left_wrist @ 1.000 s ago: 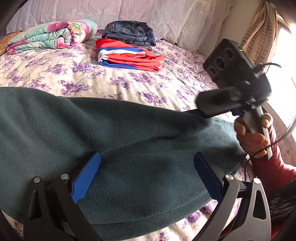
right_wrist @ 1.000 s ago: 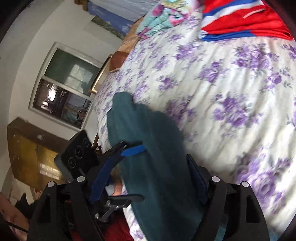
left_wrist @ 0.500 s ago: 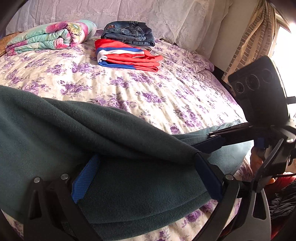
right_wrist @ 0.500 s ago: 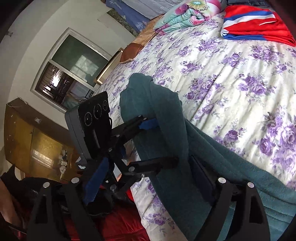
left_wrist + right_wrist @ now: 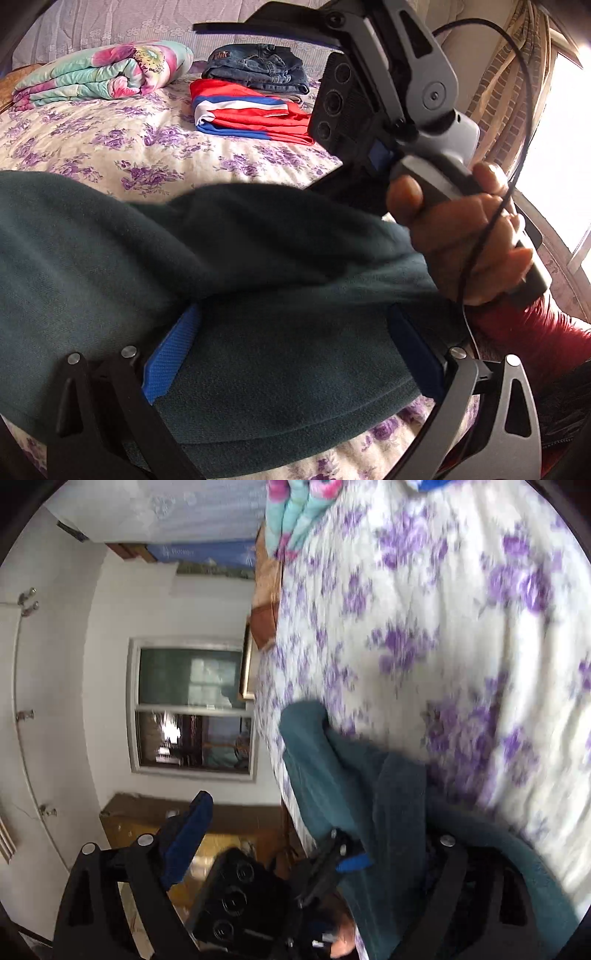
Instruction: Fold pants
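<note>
Dark teal fleece pants point(image 5: 229, 295) lie along the near edge of the floral-sheeted bed point(image 5: 110, 140). The left tool point(image 5: 291, 350) gapes wide astride the cloth, gripping nothing. The right tool point(image 5: 314, 853), also spread, seems to carry a fold across.

floral bed point(image 5: 110, 147), white wall point(image 5: 107, 602) — window point(image 5: 192, 705), perhaps a cabinet point(image 5: 147, 827).
</note>
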Demonstrator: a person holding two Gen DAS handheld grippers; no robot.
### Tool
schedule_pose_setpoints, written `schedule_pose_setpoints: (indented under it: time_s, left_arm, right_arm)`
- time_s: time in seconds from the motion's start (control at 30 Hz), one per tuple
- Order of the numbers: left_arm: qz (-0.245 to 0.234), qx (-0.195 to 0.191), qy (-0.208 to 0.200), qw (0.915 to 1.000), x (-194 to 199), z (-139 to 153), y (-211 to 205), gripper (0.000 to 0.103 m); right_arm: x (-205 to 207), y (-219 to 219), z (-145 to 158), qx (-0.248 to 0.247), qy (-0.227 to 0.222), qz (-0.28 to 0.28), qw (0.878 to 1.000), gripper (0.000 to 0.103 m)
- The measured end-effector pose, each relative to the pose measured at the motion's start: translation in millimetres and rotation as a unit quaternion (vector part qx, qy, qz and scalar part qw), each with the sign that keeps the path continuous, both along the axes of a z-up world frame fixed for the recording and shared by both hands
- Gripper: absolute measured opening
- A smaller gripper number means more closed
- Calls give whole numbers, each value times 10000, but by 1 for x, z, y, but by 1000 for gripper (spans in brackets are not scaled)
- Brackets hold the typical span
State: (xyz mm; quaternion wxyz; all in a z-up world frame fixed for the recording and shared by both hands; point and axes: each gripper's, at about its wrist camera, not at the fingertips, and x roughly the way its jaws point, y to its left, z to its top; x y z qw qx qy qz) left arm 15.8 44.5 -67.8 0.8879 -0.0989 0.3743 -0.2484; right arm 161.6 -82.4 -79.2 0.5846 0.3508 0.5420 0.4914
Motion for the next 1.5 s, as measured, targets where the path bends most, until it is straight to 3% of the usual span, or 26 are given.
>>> schedule_pose_setpoints:
  time_s: [0.13, 0.27, 0.33, 0.43, 0.6, 0.63, 0.67, 0.73, 0.87, 0.97, 1.03, 1.1, 1.2, 1.23, 1.27, 1.3, 1.4, 1.5]
  left_arm:
    - [-9, -34, -7, 10000, 0, 0, 2, 98]
    - [-9, -37, -9, 10000, -1, -1, 2, 98]
    - [-9, -39, -9, 10000, -1, -1, 2, 98]
    - [-7, -33, -8, 10000, -1, -2, 2, 98]
    - [-6, -30, -11, 10000, -3, -2, 2, 98]
    - [-6, -32, -10, 10000, -3, -2, 2, 98]
    - [-6, -33, -11, 10000, -3, -2, 2, 98]
    - [-6, -34, -13, 10000, -4, -2, 3, 98]
    - [15, -35, 13, 10000, -4, -1, 3, 98]
    - [183, 103, -30, 9998, -11, 11, 13, 98]
    - [558, 376, -350, 9971, -22, 25, 29, 98]
    - [1119, 750, -564, 9893, -26, 35, 50, 98]
    - [1672, 806, -260, 9823, -19, 26, 85, 98]
    - [1726, 723, -12, 9823, -12, 15, 94, 98]
    - [1719, 614, -55, 9832, -13, 11, 99, 98]
    - [1714, 546, -160, 9836, -17, 15, 99, 98]
    - [1746, 824, -177, 9810, -20, 11, 94, 98]
    - [1740, 1082, -170, 9786, -15, 10, 91, 98]
  right_arm:
    - [17, -23, 16, -303, -843, -610, 9941, 92]
    - [26, -41, 13, -410, -894, -774, 9921, 91]
    - [25, -38, 10, -435, -747, -509, 9950, 91]
    - [23, -16, 1, -857, -732, -42, 9936, 91]
    - [9, 3, 1, -796, -757, 405, 9931, 91]
    - [9, 5, 3, -976, -889, 332, 9907, 84]
    - [8, 7, 5, -1227, -1088, 291, 9860, 61]
    - [7, 10, 2, -1630, -1328, 296, 9772, 37]
    - [3, 8, -6, -1676, -1404, 421, 9749, 37]
    - [2, 2, -1, -1961, -1724, 236, 9650, 37]
    - [5, -2, 0, -2182, -1916, 61, 9569, 44]
    - [10, -1, -8, -2027, -1702, 210, 9641, 45]
    - [3, 10, -9, -2072, -1895, 415, 9589, 45]
    - [0, 13, -7, -2090, -1993, 451, 9563, 41]
    - [-2, 16, -7, -2093, -2024, 492, 9554, 19]
    - [-4, 18, -8, -2183, -2040, 485, 9531, 10]
    - [-14, 19, 6, -2420, -2608, 163, 9344, 10]
    - [-4, 10, 18, -2585, -2827, -259, 9234, 10]
